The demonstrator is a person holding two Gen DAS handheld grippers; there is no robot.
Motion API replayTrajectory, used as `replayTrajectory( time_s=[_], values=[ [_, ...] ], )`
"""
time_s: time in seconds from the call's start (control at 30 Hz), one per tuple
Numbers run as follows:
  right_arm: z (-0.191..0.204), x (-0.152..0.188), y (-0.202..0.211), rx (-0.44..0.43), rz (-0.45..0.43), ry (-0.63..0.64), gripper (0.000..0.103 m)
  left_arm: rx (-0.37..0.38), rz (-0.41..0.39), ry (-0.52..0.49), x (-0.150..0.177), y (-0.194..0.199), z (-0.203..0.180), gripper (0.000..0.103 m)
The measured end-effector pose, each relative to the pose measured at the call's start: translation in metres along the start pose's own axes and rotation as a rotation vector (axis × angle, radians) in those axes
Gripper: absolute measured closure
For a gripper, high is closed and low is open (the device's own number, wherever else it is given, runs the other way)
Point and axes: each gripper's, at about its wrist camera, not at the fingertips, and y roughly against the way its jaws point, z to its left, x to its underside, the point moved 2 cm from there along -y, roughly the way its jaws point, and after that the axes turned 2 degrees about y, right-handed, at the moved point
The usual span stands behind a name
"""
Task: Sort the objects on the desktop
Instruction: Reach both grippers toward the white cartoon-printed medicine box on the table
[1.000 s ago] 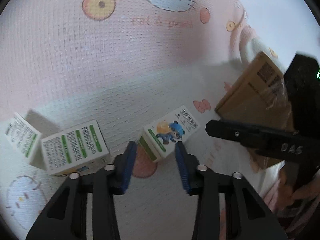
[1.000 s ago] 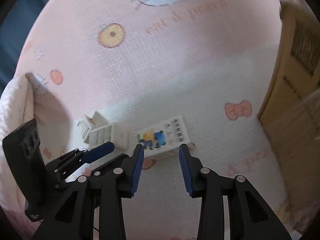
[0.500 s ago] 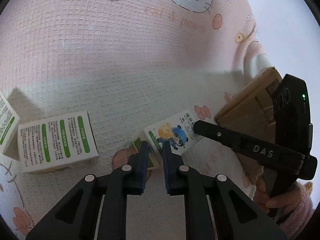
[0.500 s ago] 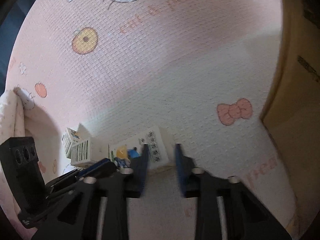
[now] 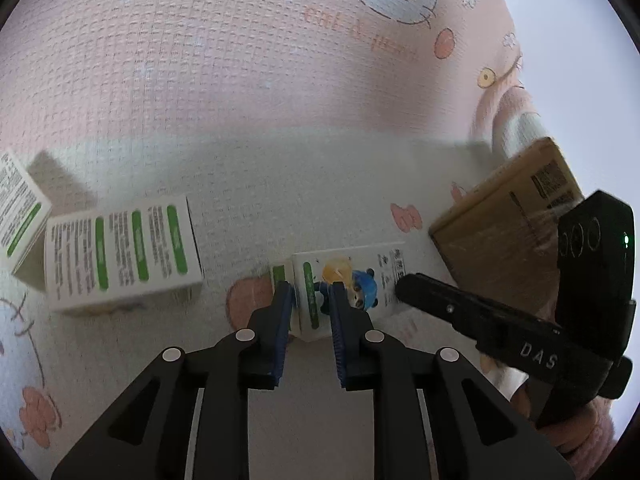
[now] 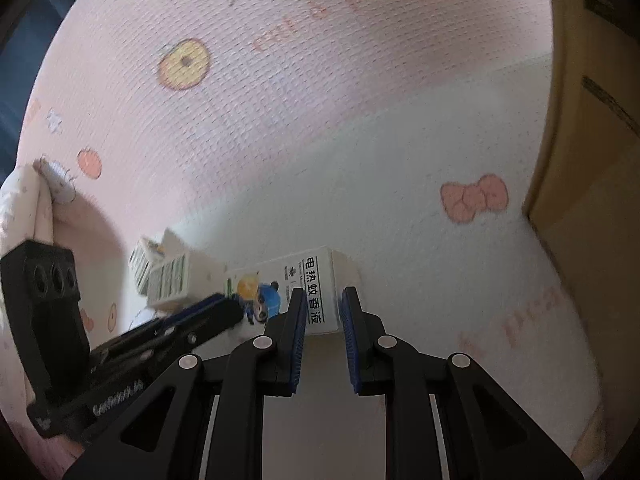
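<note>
Carton: a white carton (image 5: 348,288) with a cartoon bear in a blue cap lies flat on the pink mat (image 5: 248,92), both grippers on it, one at each end.
Left gripper: the left gripper (image 5: 308,300) has just closed on the carton's green-striped end, then eased a touch wider; its blue pads (image 5: 283,304) sit against the carton's sides, jaws narrow.
Right gripper: the right gripper (image 6: 323,308) has just closed on the end printed with black characters and has the carton (image 6: 316,288) pinched between its pads, jaws narrow.
Hand: a hand in a pink sleeve (image 5: 576,436) holds the right tool at the lower right of the left view.
Boxes: two white boxes with green bars, one (image 5: 120,248) just left of the carton, the other (image 5: 20,208) touching its far corner at the mat's left edge.
Cardboard: a brown cardboard box (image 5: 504,224) stands on the mat to the carton's right, near but apart.
Mat: pink, printed with cats, bows and peaches.
</note>
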Motion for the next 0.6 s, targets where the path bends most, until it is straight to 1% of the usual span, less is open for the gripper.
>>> replayTrajectory(
  time_s=[0.1, 0.13, 0.27, 0.33, 0.43, 0.6],
  values=[
    [0.004, 0.011, 0.012, -0.014, 0.007, -0.006, 0.087, 0.012, 0.018, 0.039, 0.010, 0.008, 0.001, 0.083],
    [0.004, 0.014, 0.015, -0.017, 0.012, -0.004, 0.087, 0.009, 0.026, 0.024, 0.015, 0.010, -0.002, 0.083],
    [0.004, 0.025, 0.020, -0.030, 0.038, -0.008, 0.087, -0.072, 0.032, -0.127, 0.036, 0.013, -0.018, 0.083],
    [0.004, 0.029, 0.022, -0.029, 0.037, -0.007, 0.087, -0.090, 0.032, -0.155, 0.041, 0.013, -0.022, 0.083],
    [-0.002, 0.029, 0.022, -0.031, 0.042, -0.026, 0.087, -0.066, 0.034, -0.137, 0.036, 0.011, -0.022, 0.083],
    [-0.003, 0.023, 0.017, -0.073, 0.038, -0.031, 0.088, -0.074, 0.020, -0.144, 0.022, 0.005, -0.023, 0.083]
  ],
)
